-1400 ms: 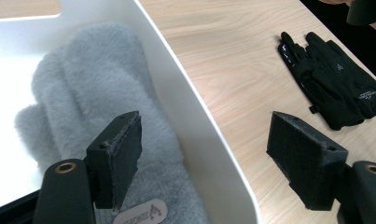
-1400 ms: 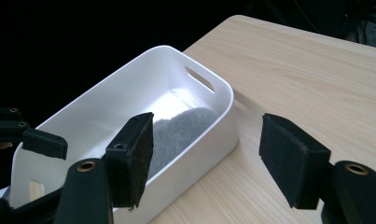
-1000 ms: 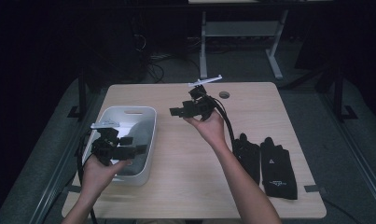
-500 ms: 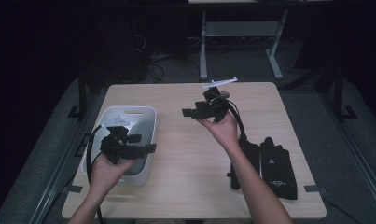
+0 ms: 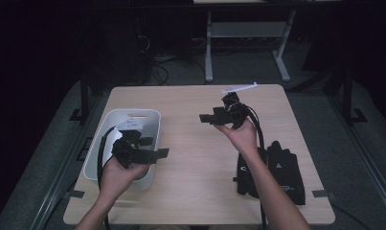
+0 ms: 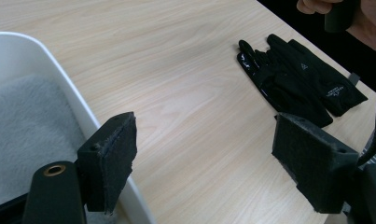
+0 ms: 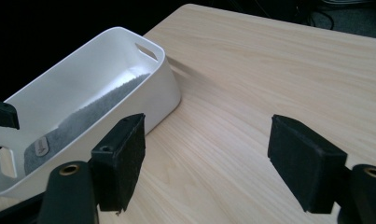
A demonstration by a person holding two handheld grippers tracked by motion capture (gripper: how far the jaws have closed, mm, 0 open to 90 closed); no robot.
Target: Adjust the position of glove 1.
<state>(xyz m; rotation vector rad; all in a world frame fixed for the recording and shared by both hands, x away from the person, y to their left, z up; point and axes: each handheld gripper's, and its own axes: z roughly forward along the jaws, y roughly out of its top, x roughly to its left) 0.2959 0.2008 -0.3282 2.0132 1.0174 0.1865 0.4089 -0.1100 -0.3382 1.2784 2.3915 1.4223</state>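
Observation:
My left gripper (image 5: 161, 153) hangs over the near right rim of a white bin (image 5: 141, 114), its jaws pointing right; in the left gripper view it (image 6: 204, 140) is open and holds nothing. A grey cloth (image 6: 27, 121) lies inside the bin (image 6: 78, 102). My right gripper (image 5: 205, 118) floats above the middle of the table, jaws pointing left toward the bin, and in its own view it (image 7: 206, 140) also stands open and holds nothing. A pair of black gloves (image 5: 281, 167) lies flat at the near right of the table, beside the right forearm.
A thin white stick-like object (image 5: 239, 88) lies at the table's far edge. In the right gripper view, the bin (image 7: 167, 88) has a handle slot, and the cloth (image 7: 83, 121) carries a small tag. Bare wood (image 5: 195, 163) separates bin and gloves (image 6: 297, 74). Dark floor surrounds the table.
Both hands have shifted to the right: the left gripper from over the bin's middle to its right rim, the right gripper toward the table's centre-right. Both stay open and hold nothing.

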